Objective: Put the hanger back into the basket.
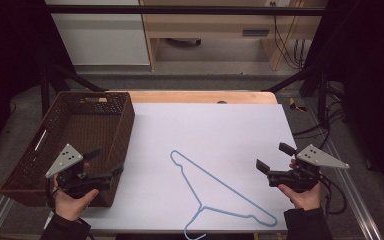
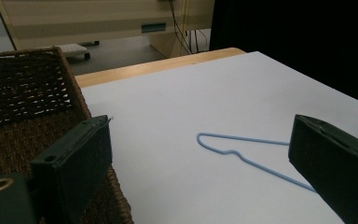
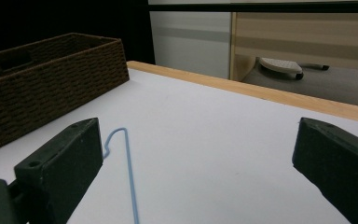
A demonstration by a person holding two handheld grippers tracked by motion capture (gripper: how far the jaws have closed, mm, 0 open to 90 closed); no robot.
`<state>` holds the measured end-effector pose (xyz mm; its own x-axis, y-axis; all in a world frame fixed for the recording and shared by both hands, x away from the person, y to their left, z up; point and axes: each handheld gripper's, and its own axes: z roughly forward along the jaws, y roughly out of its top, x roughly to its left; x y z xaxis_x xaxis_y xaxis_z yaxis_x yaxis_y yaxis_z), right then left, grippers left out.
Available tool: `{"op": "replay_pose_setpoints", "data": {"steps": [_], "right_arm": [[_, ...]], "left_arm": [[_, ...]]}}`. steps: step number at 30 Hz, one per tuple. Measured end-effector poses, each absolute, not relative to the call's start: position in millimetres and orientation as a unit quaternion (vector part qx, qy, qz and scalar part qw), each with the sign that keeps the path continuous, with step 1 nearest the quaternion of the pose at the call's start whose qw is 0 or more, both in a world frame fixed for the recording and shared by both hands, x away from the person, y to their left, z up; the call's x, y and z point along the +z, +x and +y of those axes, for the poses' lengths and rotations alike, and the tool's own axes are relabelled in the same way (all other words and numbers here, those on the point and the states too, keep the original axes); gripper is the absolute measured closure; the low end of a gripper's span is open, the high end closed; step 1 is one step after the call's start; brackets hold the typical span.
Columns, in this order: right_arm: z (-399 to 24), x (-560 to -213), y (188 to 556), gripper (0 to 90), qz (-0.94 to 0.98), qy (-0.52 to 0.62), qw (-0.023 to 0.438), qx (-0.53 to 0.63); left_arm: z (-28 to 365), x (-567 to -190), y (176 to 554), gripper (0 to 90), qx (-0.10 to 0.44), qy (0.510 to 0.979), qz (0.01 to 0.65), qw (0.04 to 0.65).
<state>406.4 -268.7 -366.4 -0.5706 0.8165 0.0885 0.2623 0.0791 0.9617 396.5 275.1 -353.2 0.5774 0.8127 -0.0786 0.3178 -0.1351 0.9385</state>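
A: White sheet over a wooden table [image 1: 200, 96], grey floor and a pale wood cabinet [image 1: 220, 25] behind. Grippers?

B: Left gripper [image 1: 106, 162] has its jaws spread, nothing between them; it sits at the near right corner of the basket. Right gripper [image 1: 275, 157] is also spread and empty, over the table's right edge. One hand on each.

A: The hanger?

B: One blue wire hanger [image 1: 215, 187], flat on the sheet between the two grippers, apart from both. Its hook [image 1: 194, 232] points at the near edge.

A: Containers?

B: One brown wicker basket [image 1: 125, 117] at the left side. Inside looks bare, just the woven bottom and a slot handle in the far wall.

A: Anything cut off?

B: The hook's tip runs past the table's near edge, hard to follow. In the left gripper view a jaw covers part of the hanger [image 2: 242, 151]; in the right gripper view the hanger [image 3: 129, 177] leaves at the bottom.
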Motion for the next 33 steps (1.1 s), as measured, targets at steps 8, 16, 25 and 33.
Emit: {"op": "replay_pose_setpoints", "data": {"steps": [8,16,25,33], "right_arm": [[-267,-368,406,2.2,0.699,0.39,0.246,0.546],[-257,-364,402,2.8,0.713,0.384,0.243,0.534],[-234,-370,402,3.9,0.745,0.369,0.227,0.507],[-207,-386,402,6.3,0.783,0.356,0.192,0.472]], "left_arm": [[274,-353,396,5.9,0.232,0.718,0.395,0.523],[270,-353,395,6.0,0.232,0.723,0.39,0.521],[267,-352,393,6.1,0.233,0.725,0.385,0.521],[263,-353,392,6.1,0.232,0.73,0.38,0.519]]}}
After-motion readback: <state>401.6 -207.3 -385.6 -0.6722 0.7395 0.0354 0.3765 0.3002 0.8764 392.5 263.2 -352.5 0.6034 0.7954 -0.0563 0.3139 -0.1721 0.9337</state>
